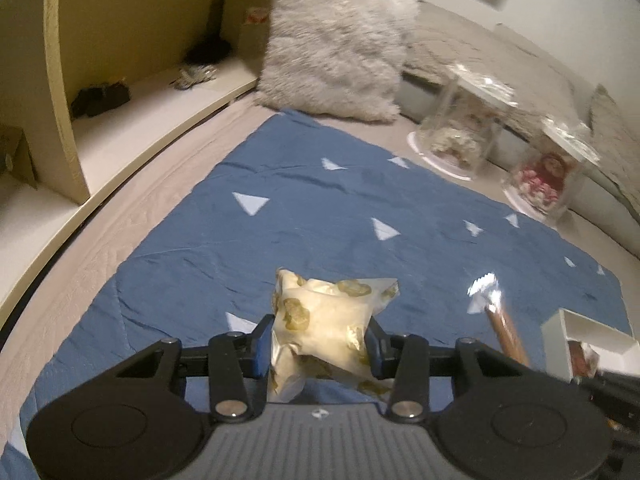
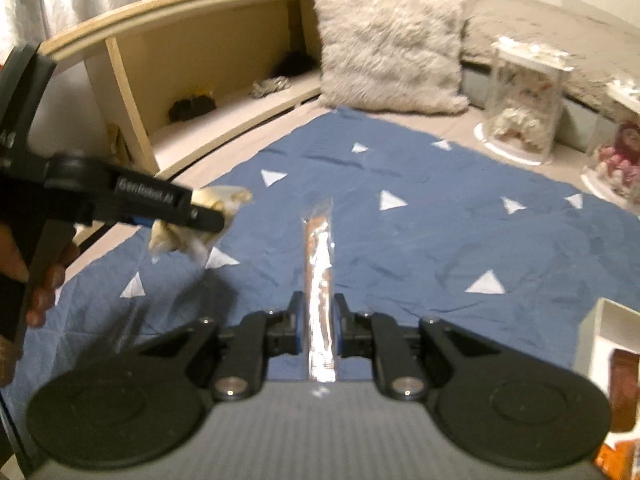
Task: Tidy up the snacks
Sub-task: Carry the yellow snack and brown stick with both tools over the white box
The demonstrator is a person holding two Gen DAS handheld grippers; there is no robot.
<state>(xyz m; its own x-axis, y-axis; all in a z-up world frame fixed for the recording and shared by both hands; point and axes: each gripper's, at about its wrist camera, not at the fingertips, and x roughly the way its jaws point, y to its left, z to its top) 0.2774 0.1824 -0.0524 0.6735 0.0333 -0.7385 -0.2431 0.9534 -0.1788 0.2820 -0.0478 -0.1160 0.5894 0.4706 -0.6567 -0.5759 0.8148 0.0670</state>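
A wide bed with a soft beige cover is seen. A blue cloth with white triangles is spread flat on it. A fluffy grey-white pillow is leaned at the far edge of the cloth. Two clear plastic cases with dolls inside are stood side by side on the beige cover. A small white open box is set on the cloth's near right corner.
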